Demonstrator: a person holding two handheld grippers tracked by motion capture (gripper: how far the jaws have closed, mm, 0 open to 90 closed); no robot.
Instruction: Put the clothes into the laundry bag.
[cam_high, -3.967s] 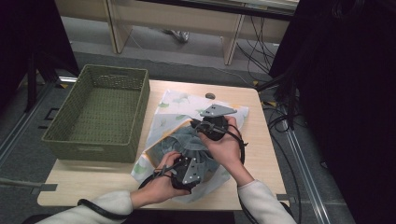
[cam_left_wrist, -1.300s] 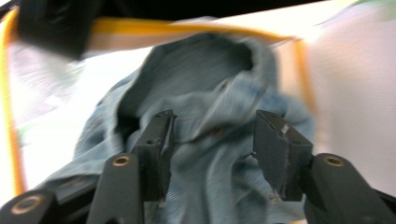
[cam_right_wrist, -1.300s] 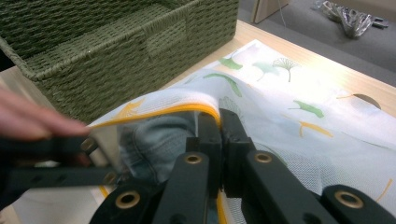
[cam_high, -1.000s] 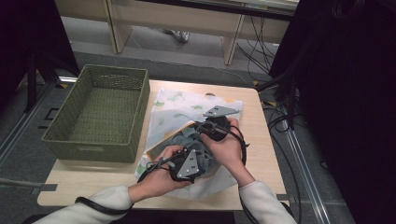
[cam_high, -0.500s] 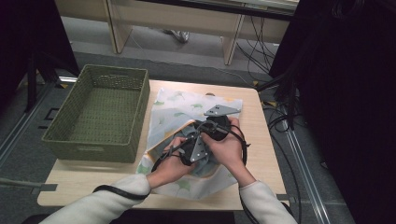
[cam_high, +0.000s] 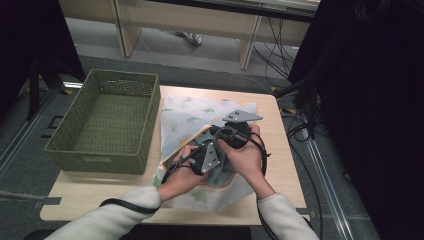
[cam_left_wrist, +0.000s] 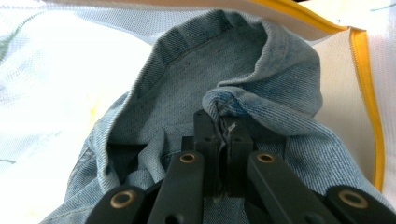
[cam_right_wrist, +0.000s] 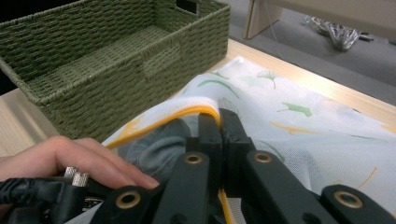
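- Your left gripper (cam_left_wrist: 223, 123) is pinched on a fold of the denim garment (cam_left_wrist: 261, 70); its jaws have just closed, and the cloth sits bunched between the tips, right at the mouth of the mesh bag (cam_high: 187, 117).
- Your right gripper (cam_right_wrist: 219, 122) is clamped on the yellow-trimmed rim (cam_right_wrist: 163, 119) of that bag, lifting it open over the denim.
- The bag lies on the table (cam_high: 285, 150), just beside the green woven basket (cam_high: 107, 120); the denim is partly inside it, under both grippers.
- The left pinch holds only a small ridge of cloth. If you push hard, I judge the fold may slip out and the garment stay where it is.
- The right grip sits on a thin hem. A sideways tug could pull the trim free and let the opening collapse onto the denim.
- Your two grippers work very close together, so they could knock or snag each other's cables.
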